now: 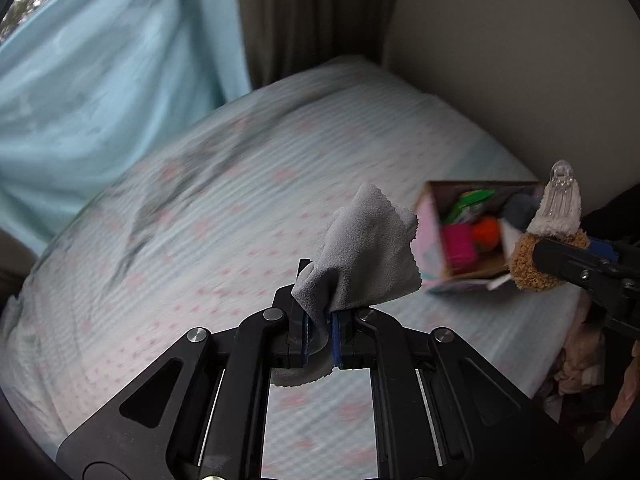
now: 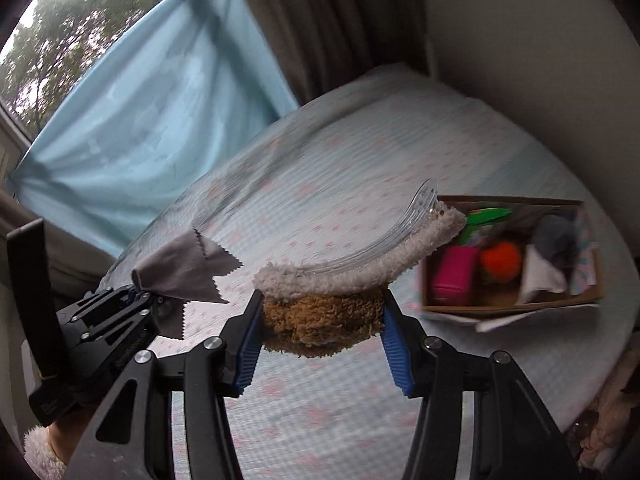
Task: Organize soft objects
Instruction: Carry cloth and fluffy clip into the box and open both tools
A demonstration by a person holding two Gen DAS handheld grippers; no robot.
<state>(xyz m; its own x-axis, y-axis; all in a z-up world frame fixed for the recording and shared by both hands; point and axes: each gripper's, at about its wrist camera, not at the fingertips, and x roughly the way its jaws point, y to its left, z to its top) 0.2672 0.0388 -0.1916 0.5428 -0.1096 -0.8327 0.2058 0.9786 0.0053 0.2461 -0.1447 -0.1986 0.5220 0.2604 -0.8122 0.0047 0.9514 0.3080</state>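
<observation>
The box [image 2: 508,304] sits on the bed [image 2: 340,168], near the wall [image 2: 540,60]. In the right wrist view, the fuzzy hair clip [image 2: 332,304] is left of the box, the cloth [image 2: 188,272] further left. The curtains [image 2: 132,120] hang behind the box.

cloth [image 1: 372,248] — matt grey suede-like | hair clip [image 2: 344,280] — fuzzy fleece, clear plastic | box [image 2: 508,308] — probably cardboard
</observation>
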